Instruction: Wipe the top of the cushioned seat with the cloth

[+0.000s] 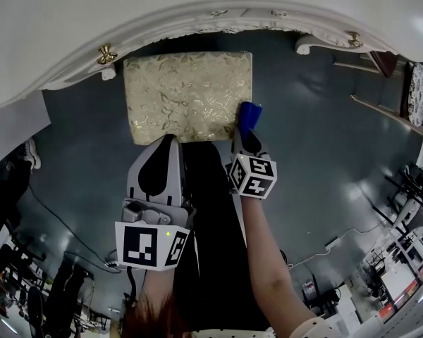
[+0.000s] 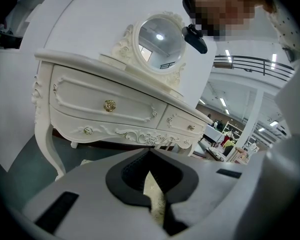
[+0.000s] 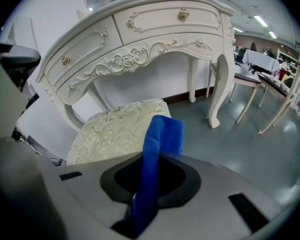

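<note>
Cloth (image 3: 159, 144): blue, likely soft, limp and light. Right gripper (image 3: 142, 199) is clamped on its lower fold, a sound hold; the free end flops ahead at the cushioned seat's (image 1: 187, 97) near right corner. Left gripper (image 1: 168, 145) is closed to a slit, empty. Only the head view shows both tools.

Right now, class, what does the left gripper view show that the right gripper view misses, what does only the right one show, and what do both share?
Only the left gripper view shows the left gripper, jaws together and empty, and the whole round mirror. Only the right gripper view shows the right gripper, shut on the blue cloth. Both show the white dressing table and the patterned seat.
</note>
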The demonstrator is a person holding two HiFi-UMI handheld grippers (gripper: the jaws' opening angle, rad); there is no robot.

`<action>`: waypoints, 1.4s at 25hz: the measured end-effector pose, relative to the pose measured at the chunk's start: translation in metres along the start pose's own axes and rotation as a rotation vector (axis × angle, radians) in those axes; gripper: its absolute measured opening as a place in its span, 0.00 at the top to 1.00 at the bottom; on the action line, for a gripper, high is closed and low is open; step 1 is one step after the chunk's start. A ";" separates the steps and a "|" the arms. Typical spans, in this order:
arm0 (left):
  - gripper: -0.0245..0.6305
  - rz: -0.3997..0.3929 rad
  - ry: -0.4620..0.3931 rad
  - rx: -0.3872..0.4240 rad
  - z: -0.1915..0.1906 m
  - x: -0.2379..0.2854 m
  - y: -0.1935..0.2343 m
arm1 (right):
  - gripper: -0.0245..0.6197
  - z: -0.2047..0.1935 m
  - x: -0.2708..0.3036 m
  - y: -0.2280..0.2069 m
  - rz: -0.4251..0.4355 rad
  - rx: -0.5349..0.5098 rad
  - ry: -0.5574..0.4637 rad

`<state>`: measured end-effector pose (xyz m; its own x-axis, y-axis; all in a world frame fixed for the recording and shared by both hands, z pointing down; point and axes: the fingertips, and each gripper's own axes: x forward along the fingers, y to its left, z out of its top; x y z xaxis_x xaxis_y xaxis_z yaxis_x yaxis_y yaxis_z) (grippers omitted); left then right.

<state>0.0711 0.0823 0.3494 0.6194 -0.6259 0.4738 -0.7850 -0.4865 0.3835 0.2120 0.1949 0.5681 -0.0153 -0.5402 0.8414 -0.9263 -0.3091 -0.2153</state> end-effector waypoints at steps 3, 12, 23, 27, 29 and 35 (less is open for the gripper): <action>0.96 0.005 0.000 -0.003 0.000 -0.001 0.002 | 0.87 0.000 0.000 0.008 0.011 0.002 0.000; 0.96 0.018 -0.011 -0.015 0.005 -0.006 0.011 | 0.87 -0.002 0.002 0.035 0.040 -0.014 0.004; 0.96 0.034 -0.021 -0.036 0.008 -0.009 0.028 | 0.87 -0.005 0.007 0.055 0.048 -0.029 0.011; 0.96 0.038 -0.023 -0.043 0.009 -0.009 0.034 | 0.87 -0.006 0.010 0.062 0.048 -0.037 0.015; 0.96 0.039 -0.024 -0.045 0.010 -0.009 0.036 | 0.87 -0.006 0.010 0.065 0.048 -0.041 0.016; 0.96 0.047 -0.028 -0.056 0.011 -0.013 0.045 | 0.87 -0.008 0.011 0.076 0.049 -0.050 0.021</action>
<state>0.0276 0.0617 0.3514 0.5810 -0.6641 0.4705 -0.8108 -0.4219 0.4057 0.1389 0.1716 0.5651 -0.0686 -0.5374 0.8405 -0.9418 -0.2430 -0.2322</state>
